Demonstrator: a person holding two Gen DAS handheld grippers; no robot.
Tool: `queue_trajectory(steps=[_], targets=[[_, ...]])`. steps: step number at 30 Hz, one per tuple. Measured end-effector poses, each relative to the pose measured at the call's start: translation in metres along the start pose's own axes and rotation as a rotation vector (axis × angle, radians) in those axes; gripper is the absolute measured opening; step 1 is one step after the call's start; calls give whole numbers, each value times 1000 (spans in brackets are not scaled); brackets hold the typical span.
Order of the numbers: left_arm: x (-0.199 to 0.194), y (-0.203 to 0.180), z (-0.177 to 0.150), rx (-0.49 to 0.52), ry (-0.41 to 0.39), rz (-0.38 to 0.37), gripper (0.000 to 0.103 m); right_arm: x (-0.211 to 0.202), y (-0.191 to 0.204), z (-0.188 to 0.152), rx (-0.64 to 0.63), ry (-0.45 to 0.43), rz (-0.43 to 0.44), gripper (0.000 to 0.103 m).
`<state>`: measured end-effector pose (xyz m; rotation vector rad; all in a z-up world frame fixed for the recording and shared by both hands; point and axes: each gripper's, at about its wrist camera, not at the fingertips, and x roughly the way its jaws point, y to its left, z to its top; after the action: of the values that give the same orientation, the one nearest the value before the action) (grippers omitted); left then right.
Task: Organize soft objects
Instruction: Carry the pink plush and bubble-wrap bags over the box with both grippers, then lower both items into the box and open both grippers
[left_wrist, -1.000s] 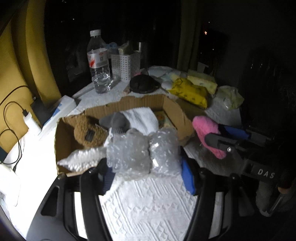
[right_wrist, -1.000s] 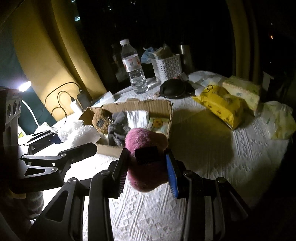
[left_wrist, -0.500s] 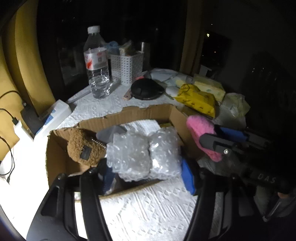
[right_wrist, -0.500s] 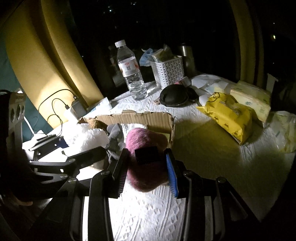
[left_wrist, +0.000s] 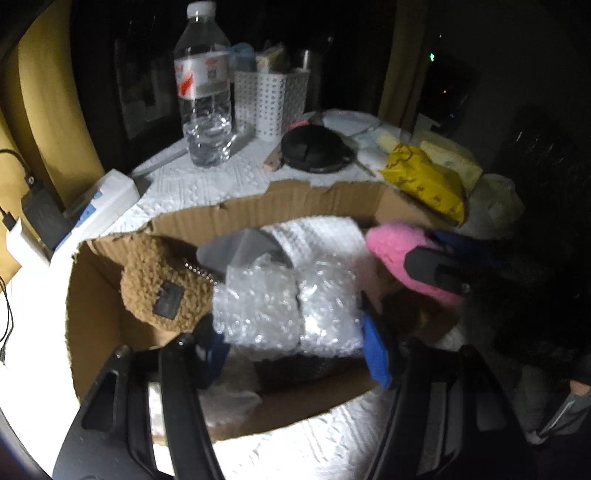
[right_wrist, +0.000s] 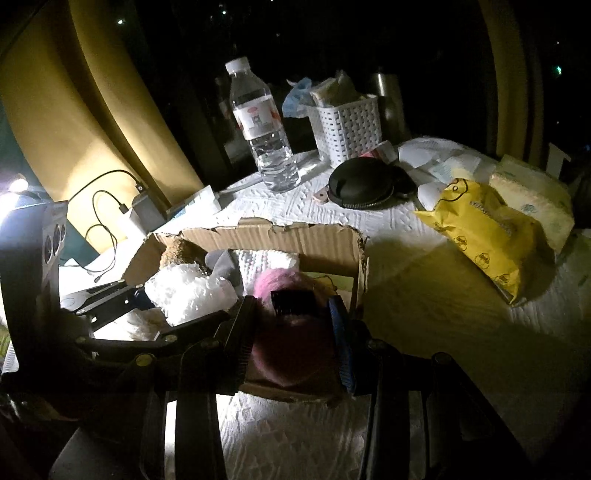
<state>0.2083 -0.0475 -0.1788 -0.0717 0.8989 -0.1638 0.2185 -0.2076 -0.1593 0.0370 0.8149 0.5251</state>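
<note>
Both tongs hold soft things over the cardboard box (left_wrist: 229, 214).

Left gripper (left_wrist: 291, 343) is clamped on a bubble wrap wad (left_wrist: 288, 302), right gripper (right_wrist: 291, 332) on a pink plush (right_wrist: 291, 343), each hanging within the box's walls. Beneath them lie a brown plush (left_wrist: 162, 284), something grey, perhaps a sock (left_wrist: 236, 251), and a white cloth (left_wrist: 317, 236). Beyond stand a water bottle (right_wrist: 264, 125) and white basket (right_wrist: 351, 125).

white-clothed table (right_wrist: 424, 325) carries cardboard box (right_wrist: 295, 240), water bottle (right_wrist: 264, 129), yellow packet (right_wrist: 484, 229).
</note>
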Motion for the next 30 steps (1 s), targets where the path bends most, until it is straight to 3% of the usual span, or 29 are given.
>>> queue_trajectory(steps=[20, 30], targets=[[-16, 5, -2, -34, -9, 31, 81, -5, 10, -2, -8, 7, -22, 44], [-41, 6, -6, -33, -39, 43, 82, -27, 21, -3, -25, -20, -26, 46]])
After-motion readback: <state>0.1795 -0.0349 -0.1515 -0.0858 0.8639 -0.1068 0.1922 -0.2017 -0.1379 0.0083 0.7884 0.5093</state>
